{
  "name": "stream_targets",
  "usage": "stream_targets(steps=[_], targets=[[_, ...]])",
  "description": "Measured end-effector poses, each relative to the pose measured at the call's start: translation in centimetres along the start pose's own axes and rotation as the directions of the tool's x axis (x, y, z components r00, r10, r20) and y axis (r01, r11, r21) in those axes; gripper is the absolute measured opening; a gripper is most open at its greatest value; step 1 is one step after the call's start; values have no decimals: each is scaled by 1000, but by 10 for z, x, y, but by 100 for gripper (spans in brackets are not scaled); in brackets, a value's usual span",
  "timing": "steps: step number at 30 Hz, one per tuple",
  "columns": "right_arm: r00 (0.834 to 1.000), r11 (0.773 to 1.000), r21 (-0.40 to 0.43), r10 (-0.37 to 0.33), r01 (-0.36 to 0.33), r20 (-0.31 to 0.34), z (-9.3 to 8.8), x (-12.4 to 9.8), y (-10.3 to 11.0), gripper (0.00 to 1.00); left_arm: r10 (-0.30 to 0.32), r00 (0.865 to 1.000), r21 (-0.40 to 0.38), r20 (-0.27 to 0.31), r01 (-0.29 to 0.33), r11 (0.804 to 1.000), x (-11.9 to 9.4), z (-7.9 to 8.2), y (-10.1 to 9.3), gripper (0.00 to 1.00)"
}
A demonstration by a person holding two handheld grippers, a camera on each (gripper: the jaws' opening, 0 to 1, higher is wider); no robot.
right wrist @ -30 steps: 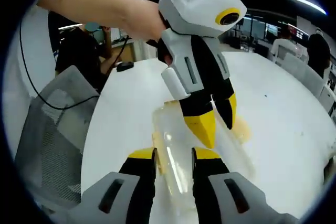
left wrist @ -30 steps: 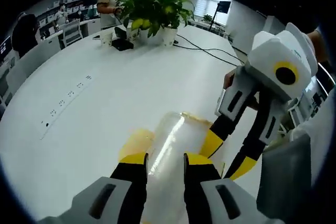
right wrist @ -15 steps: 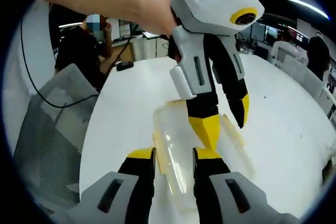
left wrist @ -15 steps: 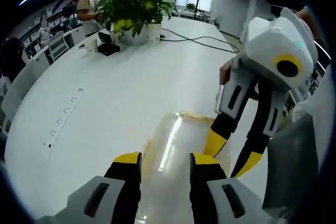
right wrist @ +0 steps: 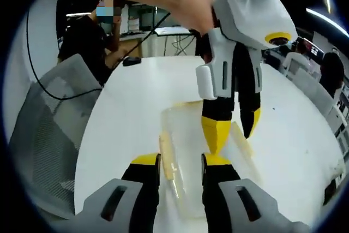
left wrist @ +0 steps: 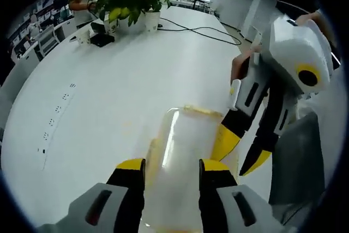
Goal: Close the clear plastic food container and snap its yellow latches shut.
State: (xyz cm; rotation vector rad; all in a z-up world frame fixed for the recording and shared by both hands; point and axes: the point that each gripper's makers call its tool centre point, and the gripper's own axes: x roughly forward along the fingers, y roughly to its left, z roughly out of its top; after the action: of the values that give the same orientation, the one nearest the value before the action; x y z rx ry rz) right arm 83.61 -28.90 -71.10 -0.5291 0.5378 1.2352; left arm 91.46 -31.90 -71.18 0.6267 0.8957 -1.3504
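Both grippers' jaws stand narrowly apart, straddling the container (left wrist: 182, 162) from opposite ends on the tabletop (left wrist: 109, 91). The left gripper (left wrist: 170, 170) and right gripper (right wrist: 180, 163) seem placed to steady it while pressing a latch (right wrist: 166, 159). Whether either pinches it, I cannot tell.

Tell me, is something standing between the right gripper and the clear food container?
Nothing visible does. The right gripper already has its jaws on either side of the container, while the left gripper is at the container from the far side.
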Motion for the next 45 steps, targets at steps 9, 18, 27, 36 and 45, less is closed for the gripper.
stream_targets(steps=[9,18,27,36,45], targets=[[998,994,-88,-61,59,-26,-4,4,2,26,-50,997,14,-53,51,999,4,0,-4,33],[990,975,-187,-129,118,-51,-6,5,3,27,-88,990,16,-106,90,996,6,-2,-6,33],[984,966,-202,-174,163,-38,-7,7,3,27,-110,985,-6,-136,110,994,3,-8,-7,33],[984,964,-206,-179,171,-22,-6,6,0,27,-122,983,-36,-136,118,992,5,-7,-4,33],[984,960,-220,-179,171,-18,-5,6,-1,26,-119,983,-52,-137,113,992,5,-5,-2,33]])
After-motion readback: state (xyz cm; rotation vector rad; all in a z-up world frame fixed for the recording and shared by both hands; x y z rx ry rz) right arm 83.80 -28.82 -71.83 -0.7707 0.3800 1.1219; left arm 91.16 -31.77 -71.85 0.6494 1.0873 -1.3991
